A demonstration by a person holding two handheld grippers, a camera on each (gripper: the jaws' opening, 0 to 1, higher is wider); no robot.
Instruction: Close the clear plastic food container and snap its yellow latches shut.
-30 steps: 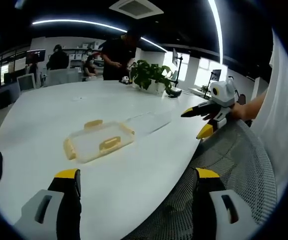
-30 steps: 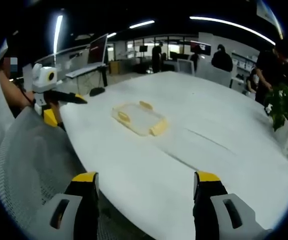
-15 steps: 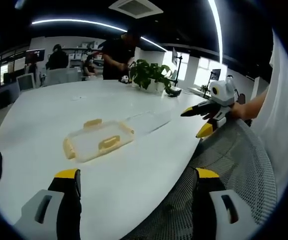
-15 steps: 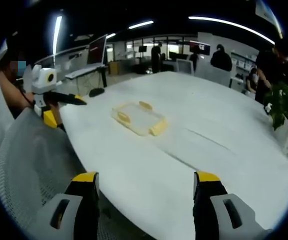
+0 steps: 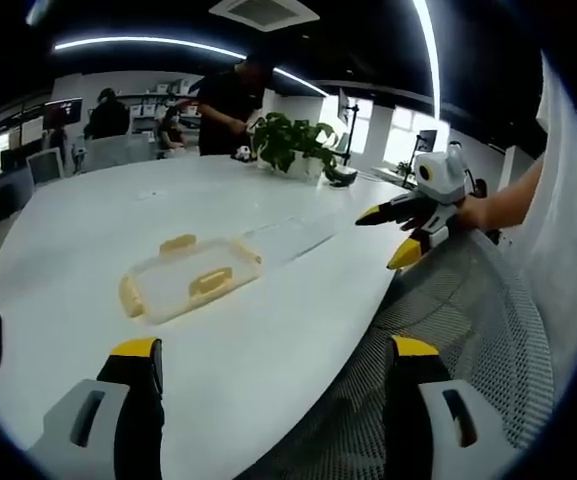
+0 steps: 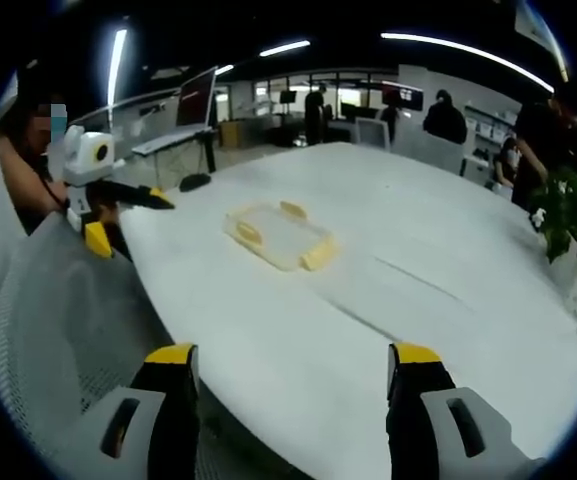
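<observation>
The left gripper (image 5: 273, 375) has its jaws spread wide and holds nothing; it hangs over the near edge of the white worktop (image 5: 88, 230). The right gripper (image 6: 293, 385) is also spread and empty. The clear plastic food container (image 5: 183, 280) lies on the worktop ahead of both grippers, well apart from them, with its yellow latches (image 5: 211, 281) around the rim. A potted plant (image 5: 293, 145) stands at the far side.
</observation>
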